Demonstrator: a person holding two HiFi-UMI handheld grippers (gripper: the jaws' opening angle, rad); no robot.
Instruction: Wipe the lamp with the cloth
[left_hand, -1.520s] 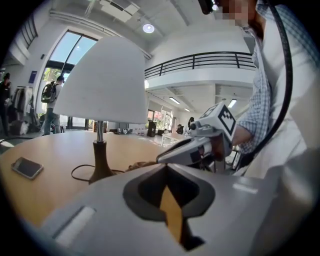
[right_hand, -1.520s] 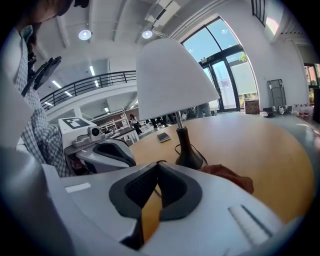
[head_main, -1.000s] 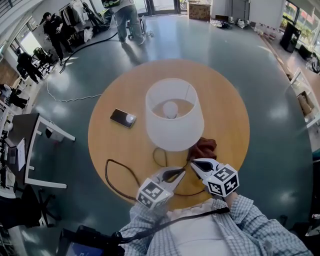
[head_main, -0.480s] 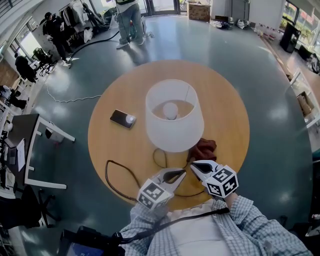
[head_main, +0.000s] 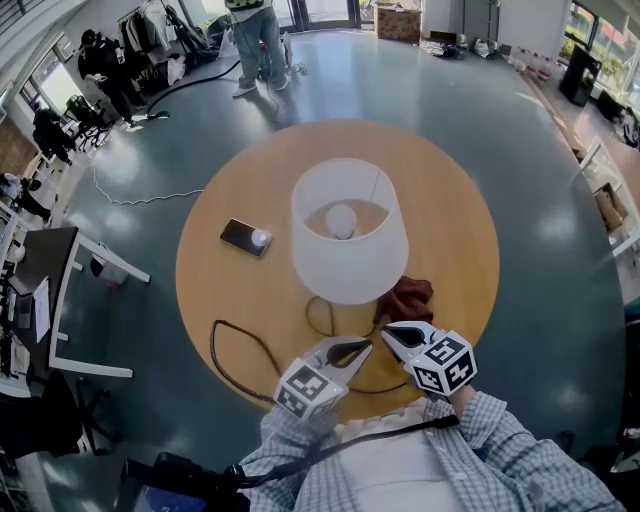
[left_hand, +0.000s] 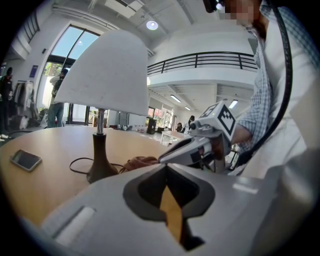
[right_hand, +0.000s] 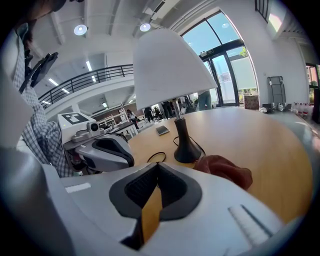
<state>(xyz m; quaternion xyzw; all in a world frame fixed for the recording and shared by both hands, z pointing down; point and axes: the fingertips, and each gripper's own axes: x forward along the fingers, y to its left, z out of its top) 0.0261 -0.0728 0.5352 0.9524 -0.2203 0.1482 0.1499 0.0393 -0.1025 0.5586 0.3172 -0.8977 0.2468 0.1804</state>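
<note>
A table lamp with a white shade (head_main: 348, 243) stands mid-table; its dark base (left_hand: 101, 167) (right_hand: 187, 149) and bulb show. A crumpled reddish-brown cloth (head_main: 408, 297) (right_hand: 225, 169) (left_hand: 140, 162) lies on the wood just right of the lamp base. My left gripper (head_main: 362, 346) and right gripper (head_main: 389, 328) hover side by side at the near table edge, tips close together, both shut with nothing between the jaws. The right gripper's tips sit a little short of the cloth, not touching it.
The round wooden table (head_main: 450, 220) also carries a phone (head_main: 246, 236) left of the lamp and the lamp's dark cord (head_main: 232, 352) looping toward the near edge. People stand far off on the grey floor (head_main: 255, 30). A desk (head_main: 60, 300) stands at left.
</note>
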